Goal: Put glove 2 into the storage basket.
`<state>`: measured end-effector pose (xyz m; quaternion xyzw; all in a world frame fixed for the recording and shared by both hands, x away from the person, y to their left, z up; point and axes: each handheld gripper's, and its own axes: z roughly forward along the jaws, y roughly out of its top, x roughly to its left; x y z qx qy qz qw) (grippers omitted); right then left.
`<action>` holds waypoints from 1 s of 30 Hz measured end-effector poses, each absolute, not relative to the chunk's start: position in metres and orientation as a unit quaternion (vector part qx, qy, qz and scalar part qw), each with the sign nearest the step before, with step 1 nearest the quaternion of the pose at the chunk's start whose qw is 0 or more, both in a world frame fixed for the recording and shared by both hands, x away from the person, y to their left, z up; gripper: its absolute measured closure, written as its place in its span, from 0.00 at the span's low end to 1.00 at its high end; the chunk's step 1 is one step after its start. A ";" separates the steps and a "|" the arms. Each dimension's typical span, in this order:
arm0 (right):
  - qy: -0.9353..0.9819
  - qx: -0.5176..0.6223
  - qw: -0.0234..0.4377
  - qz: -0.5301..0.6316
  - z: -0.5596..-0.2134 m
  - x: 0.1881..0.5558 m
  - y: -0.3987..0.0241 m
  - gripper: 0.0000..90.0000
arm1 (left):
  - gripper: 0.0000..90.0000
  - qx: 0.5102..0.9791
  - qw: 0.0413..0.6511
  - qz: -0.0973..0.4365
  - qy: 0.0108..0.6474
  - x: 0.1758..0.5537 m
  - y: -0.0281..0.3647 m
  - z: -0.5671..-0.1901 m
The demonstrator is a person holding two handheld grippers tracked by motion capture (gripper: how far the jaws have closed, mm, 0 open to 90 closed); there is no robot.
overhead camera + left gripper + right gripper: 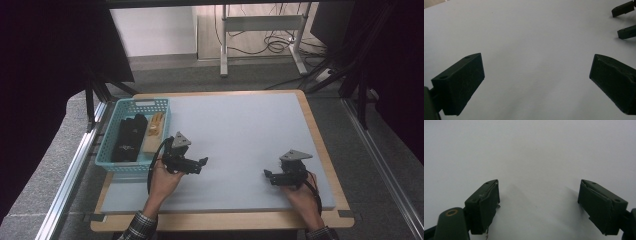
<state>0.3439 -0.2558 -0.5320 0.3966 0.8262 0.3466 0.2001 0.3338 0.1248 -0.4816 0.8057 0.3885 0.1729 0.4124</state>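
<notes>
Grey carpet floor (45, 165), white wall (155, 30), metal desk frame (260, 35) with tangled cables (272, 45), black curtains (45, 75) at the sides

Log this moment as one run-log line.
left gripper: open, empty | right gripper: open, empty | basket: table's left edge, dark items inside | table

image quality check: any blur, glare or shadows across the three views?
High view: soft, dim, black corners; no glare on the table. Left gripper view: near jaws slightly blurred, faint shadows under them. Right gripper view: jaws sharper, soft shadows ahead, tabletop brighter toward the top.
</notes>
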 end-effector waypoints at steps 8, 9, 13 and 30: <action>0.826 0.397 0.200 0.347 -0.532 0.344 -0.256 0.19 | 0.00 0.812 0.410 0.166 0.382 0.331 0.116 -0.490; 0.826 0.397 0.200 0.347 -0.532 0.344 -0.256 0.19 | 0.00 0.812 0.409 0.166 0.381 0.331 0.115 -0.491; 0.826 0.397 0.200 0.347 -0.532 0.344 -0.256 0.19 | 0.00 0.814 0.411 0.163 0.377 0.329 0.110 -0.494; 0.826 0.396 0.200 0.347 -0.532 0.344 -0.256 0.19 | 0.00 0.827 0.403 0.154 0.361 0.321 0.093 -0.508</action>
